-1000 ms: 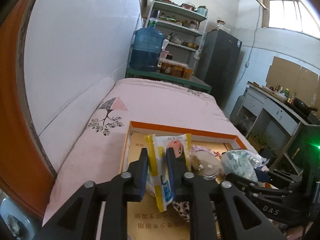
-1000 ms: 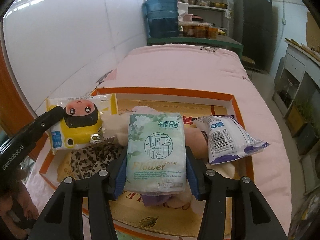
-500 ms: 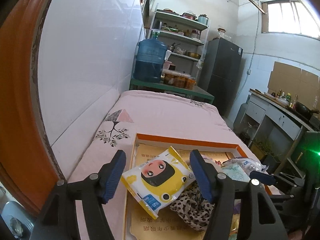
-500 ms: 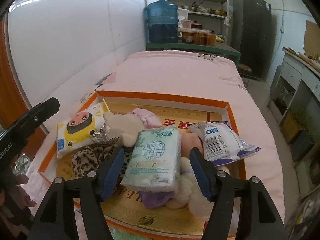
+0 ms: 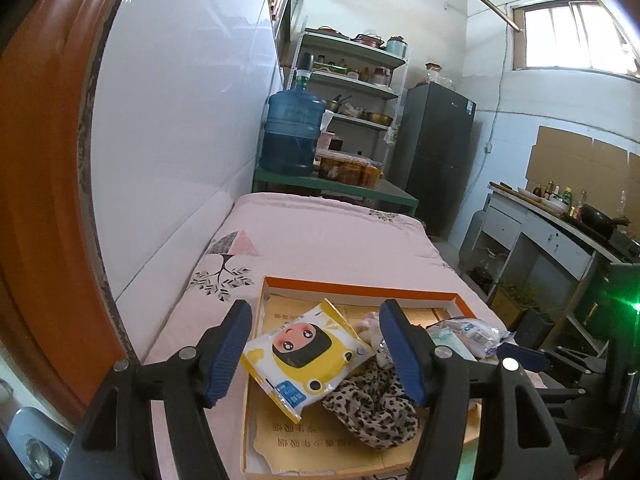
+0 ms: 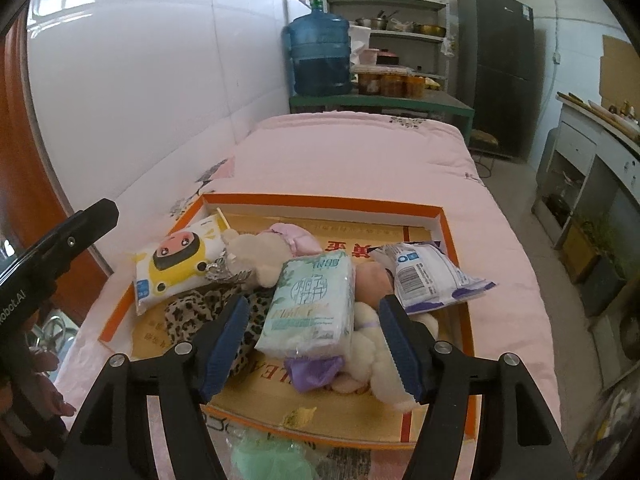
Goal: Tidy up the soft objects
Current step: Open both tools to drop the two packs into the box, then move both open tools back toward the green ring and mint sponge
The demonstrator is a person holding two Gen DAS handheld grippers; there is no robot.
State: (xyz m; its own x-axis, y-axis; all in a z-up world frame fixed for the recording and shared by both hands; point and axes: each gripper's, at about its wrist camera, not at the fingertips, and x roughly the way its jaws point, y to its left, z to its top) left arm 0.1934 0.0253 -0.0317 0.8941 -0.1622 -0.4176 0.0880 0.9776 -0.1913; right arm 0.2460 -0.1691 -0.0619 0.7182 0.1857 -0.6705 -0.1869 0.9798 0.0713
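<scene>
Bright window [image 5: 576, 36] daylight, fisheye-bent edges, perhaps slight corner blur.

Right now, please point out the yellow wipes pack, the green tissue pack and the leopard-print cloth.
yellow wipes pack [image 5: 304, 354], left wrist view, printed cartoon face
green tissue pack [image 6: 310, 300], right wrist view, front label
leopard-print cloth [image 5: 372, 408], left wrist view, crumpled middle

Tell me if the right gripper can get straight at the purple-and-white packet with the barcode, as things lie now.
Probably yes. The purple-and-white packet lies on top of the pile at the tray's right side, nothing over it. The right gripper stands open just left of it, over the green tissue pack.
</scene>
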